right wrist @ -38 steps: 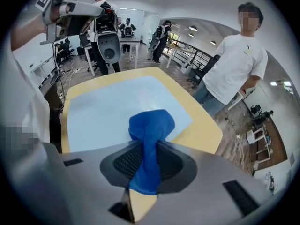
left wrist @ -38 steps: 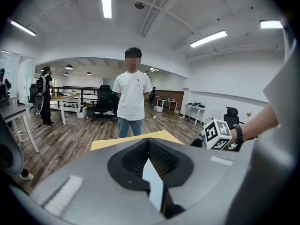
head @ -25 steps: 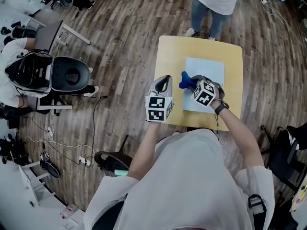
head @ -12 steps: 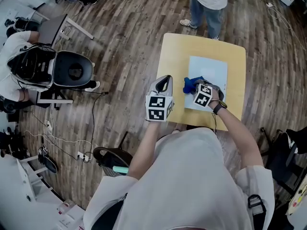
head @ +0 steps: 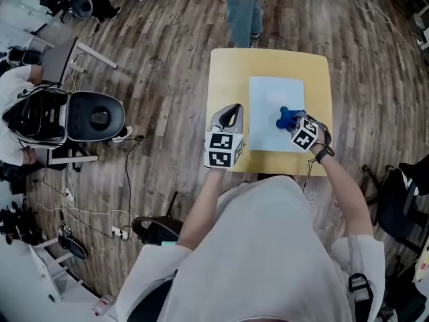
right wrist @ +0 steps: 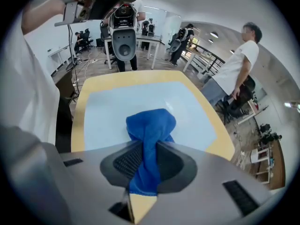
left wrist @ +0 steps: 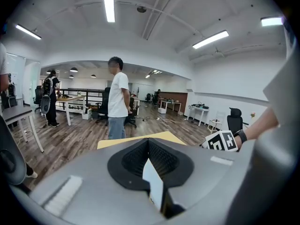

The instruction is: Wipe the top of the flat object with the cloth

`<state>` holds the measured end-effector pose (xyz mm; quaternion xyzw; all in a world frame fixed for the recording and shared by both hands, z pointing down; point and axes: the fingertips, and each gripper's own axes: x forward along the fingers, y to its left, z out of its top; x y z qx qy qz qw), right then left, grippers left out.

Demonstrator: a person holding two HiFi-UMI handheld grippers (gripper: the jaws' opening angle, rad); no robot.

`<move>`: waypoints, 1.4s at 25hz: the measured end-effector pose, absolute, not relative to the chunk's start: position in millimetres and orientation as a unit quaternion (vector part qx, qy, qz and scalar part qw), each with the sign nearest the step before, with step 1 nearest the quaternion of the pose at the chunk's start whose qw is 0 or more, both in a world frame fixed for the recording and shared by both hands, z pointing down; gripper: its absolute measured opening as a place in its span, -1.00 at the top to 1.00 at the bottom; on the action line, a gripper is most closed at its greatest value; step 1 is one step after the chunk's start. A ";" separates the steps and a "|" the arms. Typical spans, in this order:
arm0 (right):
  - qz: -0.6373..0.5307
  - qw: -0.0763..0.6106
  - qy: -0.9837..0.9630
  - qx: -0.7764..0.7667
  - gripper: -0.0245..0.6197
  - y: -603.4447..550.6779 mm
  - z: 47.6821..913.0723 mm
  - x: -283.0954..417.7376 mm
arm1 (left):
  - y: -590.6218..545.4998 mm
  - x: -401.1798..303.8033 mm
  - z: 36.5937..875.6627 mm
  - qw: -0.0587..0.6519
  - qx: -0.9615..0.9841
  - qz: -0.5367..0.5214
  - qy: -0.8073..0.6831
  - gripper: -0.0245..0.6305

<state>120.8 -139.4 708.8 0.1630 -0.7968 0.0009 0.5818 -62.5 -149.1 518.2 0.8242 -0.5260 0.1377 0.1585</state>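
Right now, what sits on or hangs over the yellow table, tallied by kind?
cloth: 1
flat sheet: 1
grippers: 2, the left gripper and the right gripper
Total: 4

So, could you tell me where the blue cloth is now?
Head view: the blue cloth, pinched in the right hand-held gripper, rests on the right side of the pale blue sheet.
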 end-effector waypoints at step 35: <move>-0.042 0.526 -0.849 0.027 0.64 -71.7 695.7 -53.4 | -107.6 -124.8 512.0 0.165 0.786 0.123 -0.583 0.90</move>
